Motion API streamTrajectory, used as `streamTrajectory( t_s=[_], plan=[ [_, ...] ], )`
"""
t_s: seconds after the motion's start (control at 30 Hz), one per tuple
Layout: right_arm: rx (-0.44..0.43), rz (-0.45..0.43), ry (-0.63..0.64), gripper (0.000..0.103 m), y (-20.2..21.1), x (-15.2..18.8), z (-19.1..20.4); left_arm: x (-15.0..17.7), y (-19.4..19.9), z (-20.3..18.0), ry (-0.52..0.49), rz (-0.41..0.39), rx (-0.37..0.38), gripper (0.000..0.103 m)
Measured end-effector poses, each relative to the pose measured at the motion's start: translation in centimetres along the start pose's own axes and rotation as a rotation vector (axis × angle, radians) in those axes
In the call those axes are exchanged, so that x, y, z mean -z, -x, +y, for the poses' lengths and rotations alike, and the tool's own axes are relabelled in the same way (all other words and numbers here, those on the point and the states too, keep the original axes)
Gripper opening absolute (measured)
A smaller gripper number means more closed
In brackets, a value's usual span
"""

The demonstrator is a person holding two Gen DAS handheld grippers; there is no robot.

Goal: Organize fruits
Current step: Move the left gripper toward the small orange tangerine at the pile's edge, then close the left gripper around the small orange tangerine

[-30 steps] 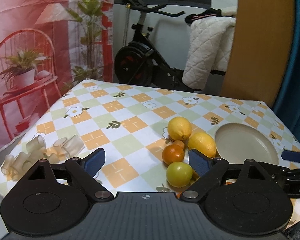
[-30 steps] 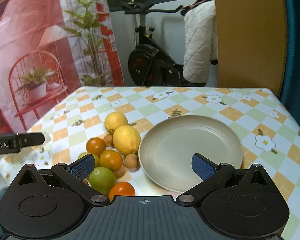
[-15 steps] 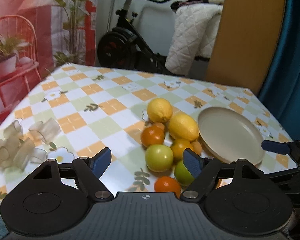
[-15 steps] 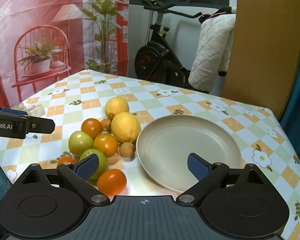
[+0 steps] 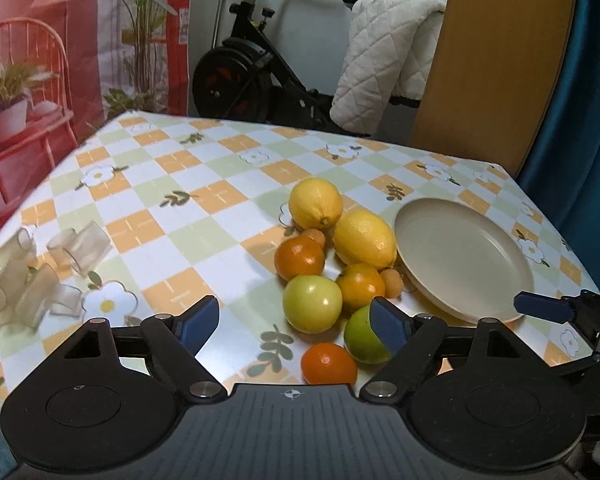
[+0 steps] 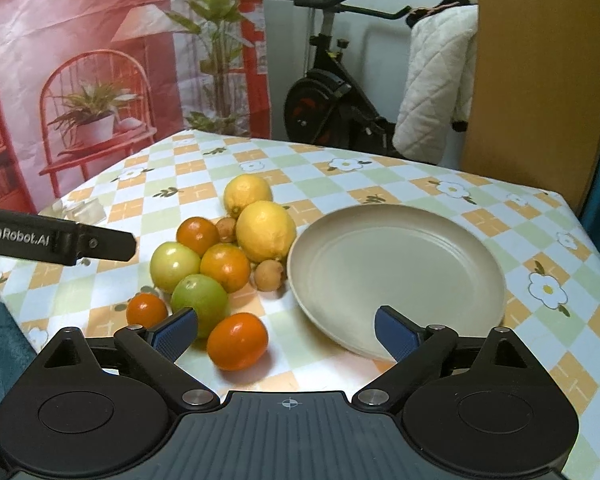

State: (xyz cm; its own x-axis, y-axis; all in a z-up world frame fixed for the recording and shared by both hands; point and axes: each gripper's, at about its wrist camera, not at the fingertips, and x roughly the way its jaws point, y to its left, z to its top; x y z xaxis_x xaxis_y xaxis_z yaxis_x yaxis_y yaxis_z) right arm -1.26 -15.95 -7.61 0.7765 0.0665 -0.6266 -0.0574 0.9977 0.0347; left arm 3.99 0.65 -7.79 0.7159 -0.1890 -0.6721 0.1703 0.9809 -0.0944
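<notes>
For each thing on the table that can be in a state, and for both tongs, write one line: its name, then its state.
Plate: empty, flat on the tablecloth.
Two lemons: on the cloth beside the plate, touching.
Orange fruits: loose in the pile, none on the plate.
Green fruits: in the pile, not held.
Left tongs: opening, gripping nothing.
Right tongs: open, gripping nothing.
Clear plastic pieces: heaped near the table's edge.
</notes>
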Motion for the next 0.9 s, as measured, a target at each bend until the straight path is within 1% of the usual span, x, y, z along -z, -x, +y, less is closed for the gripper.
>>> streamTrajectory(
  t_s=[0.17, 0.27, 0.37, 0.43, 0.57, 0.63, 0.67, 0.73, 0.77, 0.8, 0.9],
  plan=[
    [0.004, 0.0, 0.027, 0.094, -0.1, 0.4, 0.3, 0.0, -0.2, 0.1, 0.015, -0.002, -0.021, 0.086],
    [0.002, -0.005, 0.03, 0.088, -0.1, 0.4, 0.3, 0.2, -0.2, -0.1, 0.005, -0.013, -0.072, 0.086],
    [-0.004, -0.006, 0.032, 0.086, -0.1, 0.4, 0.3, 0.2, 0.0, -0.3, -0.011, -0.022, -0.073, 0.086],
    [-0.009, -0.005, 0.036, 0.084, -0.1, 0.4, 0.3, 0.2, -0.1, -0.3, -0.006, -0.008, -0.045, 0.086],
    [-0.02, 0.001, 0.05, 0.078, -0.2, 0.5, 0.5, 0.1, -0.9, 0.0, 0.029, 0.058, 0.04, 0.085],
    [-0.025, 0.002, 0.057, 0.076, -0.3, 0.5, 0.6, 0.3, -1.1, -0.1, 0.03, 0.071, 0.074, 0.085],
    [-0.027, 0.002, 0.059, 0.075, -0.3, 0.5, 0.7, 0.3, -1.2, -0.1, 0.028, 0.077, 0.086, 0.084],
    [-0.03, 0.004, 0.063, 0.073, -0.3, 0.5, 0.7, 0.1, -1.3, -0.1, 0.03, 0.102, 0.134, 0.08],
    [-0.032, 0.006, 0.066, 0.069, -0.4, 0.6, 0.7, 0.0, -1.4, -0.1, 0.035, 0.114, 0.145, 0.079],
    [-0.034, 0.008, 0.07, 0.066, -0.4, 0.6, 0.8, 0.0, -1.5, -0.1, 0.04, 0.121, 0.135, 0.078],
    [-0.046, 0.016, 0.09, 0.063, -0.6, 0.8, 1.1, 0.0, -1.6, -0.3, 0.017, 0.114, 0.111, 0.077]
  ],
)
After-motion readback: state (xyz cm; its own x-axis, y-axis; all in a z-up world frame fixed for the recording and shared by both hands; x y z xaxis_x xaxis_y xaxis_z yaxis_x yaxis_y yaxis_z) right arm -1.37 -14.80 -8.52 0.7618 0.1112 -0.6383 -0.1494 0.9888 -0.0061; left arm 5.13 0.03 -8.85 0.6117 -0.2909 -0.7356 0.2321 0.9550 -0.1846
